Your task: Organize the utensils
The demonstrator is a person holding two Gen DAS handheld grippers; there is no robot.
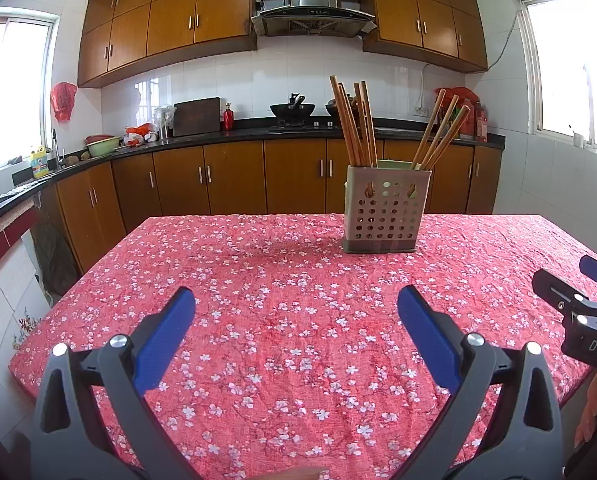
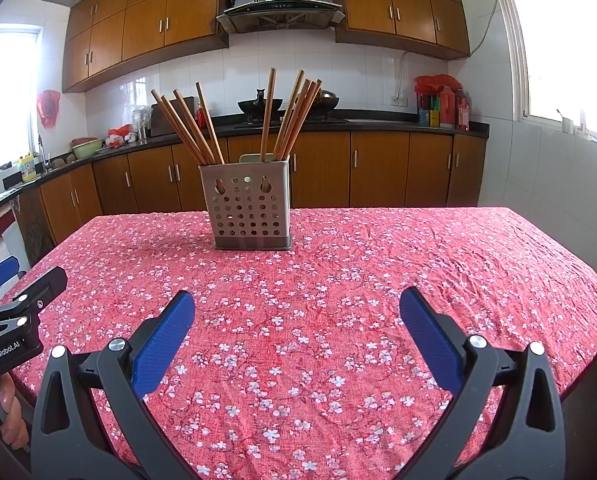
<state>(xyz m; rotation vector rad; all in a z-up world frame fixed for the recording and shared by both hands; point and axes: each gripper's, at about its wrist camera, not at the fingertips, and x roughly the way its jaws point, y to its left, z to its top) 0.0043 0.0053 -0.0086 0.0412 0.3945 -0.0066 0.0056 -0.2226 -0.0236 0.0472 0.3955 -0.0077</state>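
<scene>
Left gripper (image 1: 296,300) with blue pads spread wide over the red floral tablecloth (image 1: 258,280), nothing between the jaws, perforated utensil holder (image 1: 384,216) well ahead, right of the jaw gap, wooden chopsticks (image 1: 358,124) standing tilted in it, right gripper (image 1: 578,300) beyond the right jaw

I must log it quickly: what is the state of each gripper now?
Left gripper: open, holding nothing.
Right gripper: open, holding nothing.
</scene>
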